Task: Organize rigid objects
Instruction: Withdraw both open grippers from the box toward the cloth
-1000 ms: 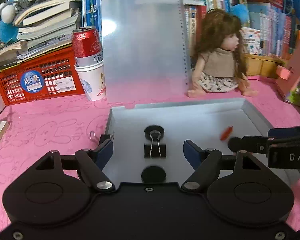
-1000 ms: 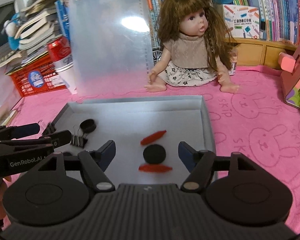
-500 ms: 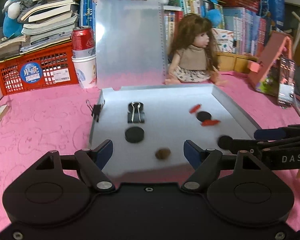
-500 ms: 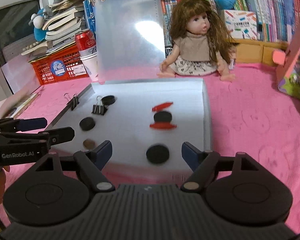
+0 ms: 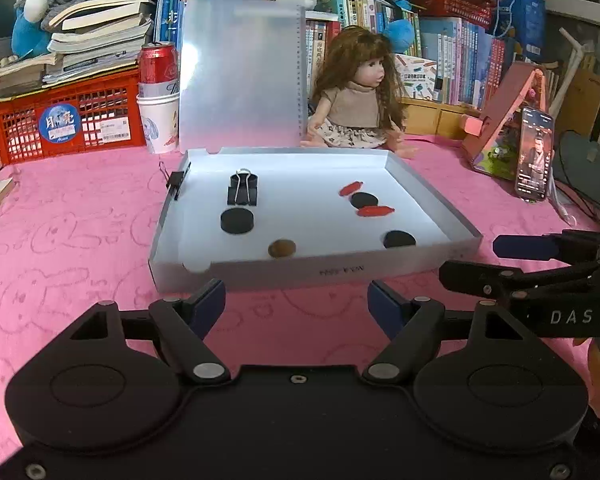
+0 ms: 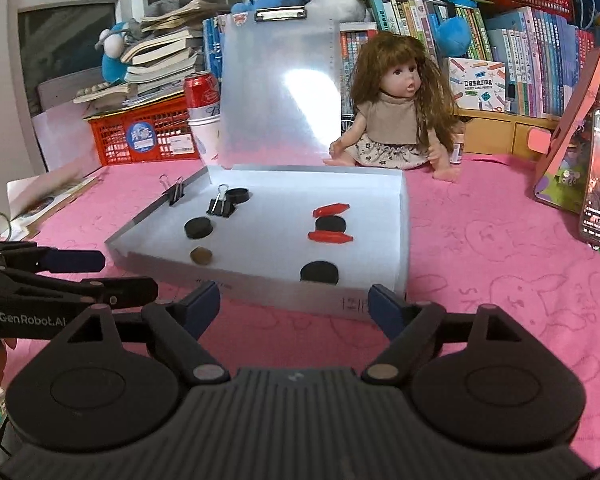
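Shallow grey tray (image 5: pixel 316 270), open-topped, resting on a pink cloth with bunny outlines (image 5: pixel 68 248). Contents, left portion: one black binder clip (image 5: pixel 242 191) with wire handles raised; a black disc (image 5: pixel 237 220) just in front of it; a further black disc (image 6: pixel 237 195) directly behind the clip, seen only in the right wrist view; a small brown round piece (image 5: pixel 282 248) near the front wall. Contents, right portion: a black disc (image 5: pixel 364 200) lying between two red spindle-shaped pieces (image 5: pixel 350 188) (image 5: pixel 375 211); another black disc (image 5: pixel 399 239) close to the front right corner. A second binder clip (image 5: pixel 176 184) is clamped on the tray's left rim. Left gripper (image 5: pixel 296 304): jaws spread wide, empty, held above the cloth just short of the tray's front wall. Right gripper (image 6: pixel 294 304): likewise spread wide and empty, in front of the tray's near right corner. Surroundings: translucent clipboard (image 5: pixel 240 68) standing upright behind the tray; long-haired doll (image 5: pixel 358 96) seated to its right; red soda can (image 5: pixel 158 63) set in a paper cup (image 5: pixel 158 122); red plastic crate (image 5: pixel 66 118) under stacked books; lit smartphone (image 5: pixel 534 154) propped at far right.
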`<control>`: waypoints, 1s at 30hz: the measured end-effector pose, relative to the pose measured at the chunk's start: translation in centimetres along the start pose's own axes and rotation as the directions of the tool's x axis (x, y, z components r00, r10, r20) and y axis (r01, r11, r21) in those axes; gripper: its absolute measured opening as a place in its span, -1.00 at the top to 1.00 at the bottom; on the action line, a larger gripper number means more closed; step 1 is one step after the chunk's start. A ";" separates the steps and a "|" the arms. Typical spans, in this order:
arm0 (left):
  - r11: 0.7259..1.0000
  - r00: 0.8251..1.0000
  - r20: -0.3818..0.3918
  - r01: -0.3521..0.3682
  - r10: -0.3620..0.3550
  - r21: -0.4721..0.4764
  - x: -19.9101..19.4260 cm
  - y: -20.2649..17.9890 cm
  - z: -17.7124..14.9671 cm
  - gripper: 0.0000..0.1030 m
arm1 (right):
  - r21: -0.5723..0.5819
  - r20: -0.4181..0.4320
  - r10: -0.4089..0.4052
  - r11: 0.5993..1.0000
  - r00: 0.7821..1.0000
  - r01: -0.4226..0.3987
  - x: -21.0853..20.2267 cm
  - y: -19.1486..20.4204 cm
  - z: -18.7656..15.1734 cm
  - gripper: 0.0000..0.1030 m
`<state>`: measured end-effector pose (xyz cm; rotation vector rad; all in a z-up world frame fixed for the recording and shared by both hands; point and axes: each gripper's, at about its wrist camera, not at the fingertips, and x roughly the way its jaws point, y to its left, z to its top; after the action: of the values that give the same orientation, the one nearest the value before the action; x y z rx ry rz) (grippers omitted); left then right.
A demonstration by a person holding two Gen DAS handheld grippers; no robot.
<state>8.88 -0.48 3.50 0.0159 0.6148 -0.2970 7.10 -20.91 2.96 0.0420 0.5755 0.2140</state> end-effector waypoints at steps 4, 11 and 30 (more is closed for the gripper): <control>1.000 1.000 -0.014 0.007 -0.007 -0.012 -0.5 -0.6 -1.2 -0.50 | -0.035 0.018 0.007 0.999 1.000 -0.006 -0.9 0.6 -1.2 -0.72; 1.000 1.000 0.008 0.002 -0.002 -0.002 -2.1 -1.2 -2.9 -0.50 | -0.101 0.092 -0.004 0.995 0.996 0.014 -2.9 1.7 -2.8 -0.78; 1.000 1.000 0.031 -0.002 0.001 0.013 -5.6 -1.5 -6.5 -0.49 | -0.116 0.102 0.012 0.993 0.995 0.000 -4.8 2.1 -5.9 -0.80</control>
<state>0.45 0.27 1.44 0.0240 0.5822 -0.2993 -0.41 -19.98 0.83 -0.0572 0.4603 0.2489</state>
